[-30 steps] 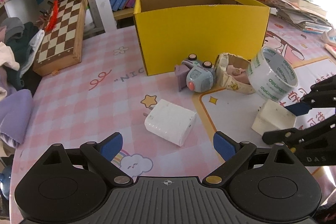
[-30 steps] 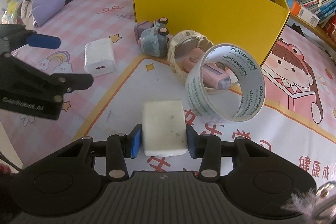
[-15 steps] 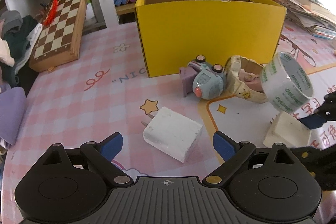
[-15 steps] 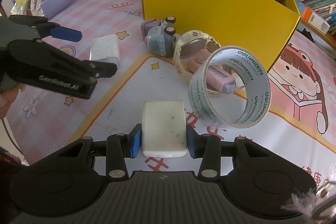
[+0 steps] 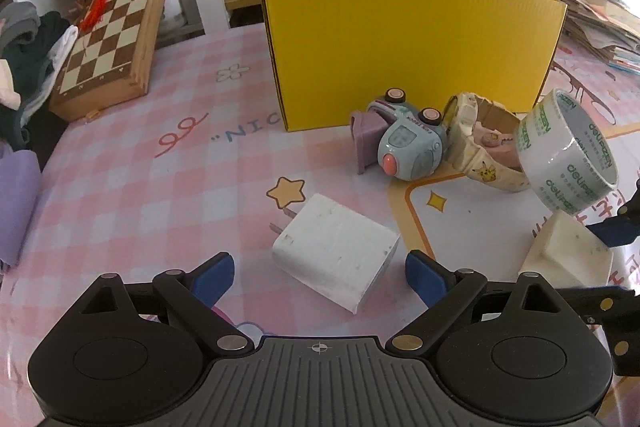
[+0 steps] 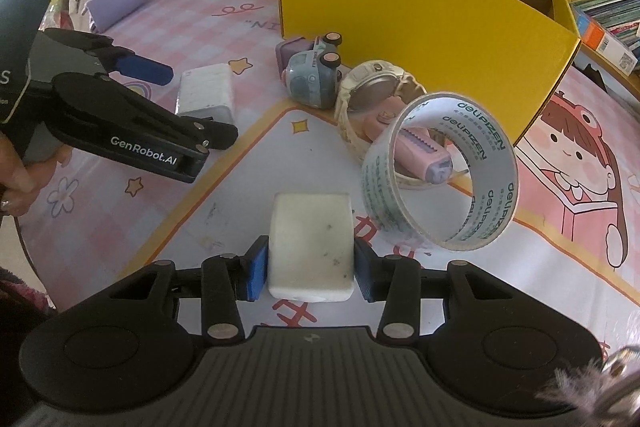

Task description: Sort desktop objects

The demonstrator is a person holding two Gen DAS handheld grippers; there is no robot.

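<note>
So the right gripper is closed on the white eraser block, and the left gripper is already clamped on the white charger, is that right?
Not quite. The right gripper is closed on the white eraser block, but the left gripper is open: in the left wrist view its pads stand clear on either side of the white charger, which lies on the table.

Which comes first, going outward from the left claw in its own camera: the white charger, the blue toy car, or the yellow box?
1. White charger, right between the open left claw tips.
2. Blue toy car, farther, toward the right.
3. Yellow box, at the back.
</note>
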